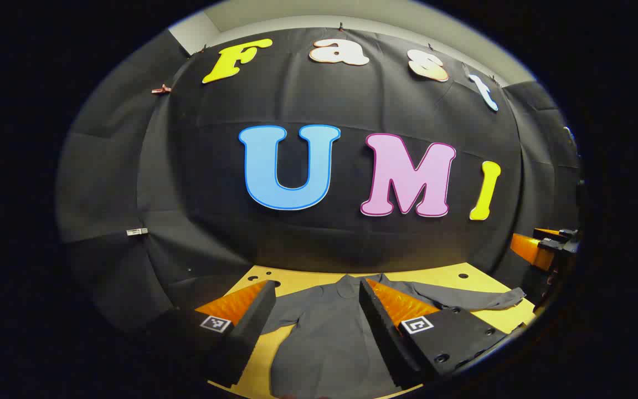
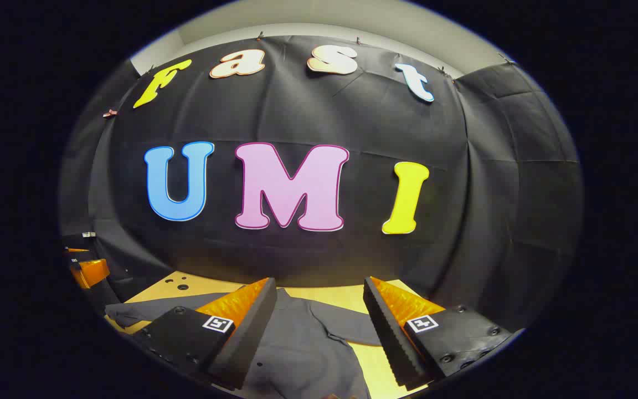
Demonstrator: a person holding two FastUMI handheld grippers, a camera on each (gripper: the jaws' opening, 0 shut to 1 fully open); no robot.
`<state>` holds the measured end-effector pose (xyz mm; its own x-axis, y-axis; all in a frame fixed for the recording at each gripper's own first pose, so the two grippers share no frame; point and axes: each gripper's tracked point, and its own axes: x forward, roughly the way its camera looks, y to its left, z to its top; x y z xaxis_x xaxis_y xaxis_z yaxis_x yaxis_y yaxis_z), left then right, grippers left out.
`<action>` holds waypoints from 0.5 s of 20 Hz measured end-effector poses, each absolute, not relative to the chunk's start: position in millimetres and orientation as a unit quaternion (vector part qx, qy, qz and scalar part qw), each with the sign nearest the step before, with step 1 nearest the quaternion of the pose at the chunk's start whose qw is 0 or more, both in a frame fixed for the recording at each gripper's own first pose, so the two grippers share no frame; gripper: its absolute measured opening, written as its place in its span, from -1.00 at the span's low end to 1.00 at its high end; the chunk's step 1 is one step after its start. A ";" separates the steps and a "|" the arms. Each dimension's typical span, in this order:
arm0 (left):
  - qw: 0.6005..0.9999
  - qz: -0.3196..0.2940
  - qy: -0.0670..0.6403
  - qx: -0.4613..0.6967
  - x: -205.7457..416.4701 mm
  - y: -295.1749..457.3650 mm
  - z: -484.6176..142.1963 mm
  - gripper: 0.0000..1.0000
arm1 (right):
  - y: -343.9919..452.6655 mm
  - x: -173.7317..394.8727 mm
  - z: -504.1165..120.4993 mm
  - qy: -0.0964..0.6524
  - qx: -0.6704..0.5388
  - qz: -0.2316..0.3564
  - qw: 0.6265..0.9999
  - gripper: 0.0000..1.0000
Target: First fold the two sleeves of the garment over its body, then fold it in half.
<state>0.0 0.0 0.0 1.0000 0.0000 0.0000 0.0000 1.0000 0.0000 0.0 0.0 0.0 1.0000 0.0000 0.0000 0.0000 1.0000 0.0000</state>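
Yellow table (image 1: 466,274) carries one grey garment (image 1: 324,338), both sleeves spread toward its side edges. My left gripper (image 1: 318,327) and right gripper (image 2: 319,327) hover spread, holding nothing

One grey garment (image 1: 327,343) lies spread on one yellow table (image 1: 466,280), below and ahead of the left gripper (image 1: 319,302). Two sleeves can be counted on it: one sleeve (image 1: 463,299) stretches out flat to the right of that gripper, and the other sleeve (image 1: 284,320) lies just inside its left finger. Two grippers are present in all; the left one shows two fingers spread wide apart, and the right gripper (image 2: 319,305) likewise shows two fingers spread wide apart above the same garment. In the right gripper view, three small dark holes (image 2: 182,287) in the tabletop can be counted, off to the gripper's left.
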 end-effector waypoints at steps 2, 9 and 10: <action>1.000 0.002 0.002 -0.001 0.8 0.3 -1.9 0.92 | -1.9 2.7 -1.8 0.001 -0.004 -0.002 1.000 0.95; 1.000 0.017 0.012 -0.004 3.3 3.1 -10.2 0.92 | -4.2 11.2 -12.8 0.012 -0.009 0.006 1.000 0.95; 1.000 0.020 0.013 -0.003 4.4 3.3 -9.9 0.92 | -4.5 12.7 -14.6 0.015 -0.008 0.006 1.000 0.95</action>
